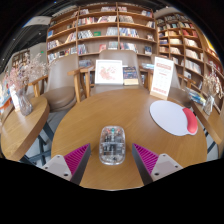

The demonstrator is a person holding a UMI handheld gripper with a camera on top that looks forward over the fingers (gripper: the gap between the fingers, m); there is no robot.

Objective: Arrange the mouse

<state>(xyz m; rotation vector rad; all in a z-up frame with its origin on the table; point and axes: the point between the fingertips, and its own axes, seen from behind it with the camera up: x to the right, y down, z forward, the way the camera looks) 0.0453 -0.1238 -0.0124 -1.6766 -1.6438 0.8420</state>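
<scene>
Resting between open tool (111, 160) fingers, clear mouse (112, 145), round table (90, 125)

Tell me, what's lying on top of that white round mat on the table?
A red, elongated object lies on the white round mat, toward its far side from the fingers. What it is cannot be told. The mat hides the wooden table beneath it. The gripper is open around a clear mouse.

The single view rides on the claw (112, 158), close above the round bench (110, 118), facing the bookshelves (105, 28) beyond.
</scene>
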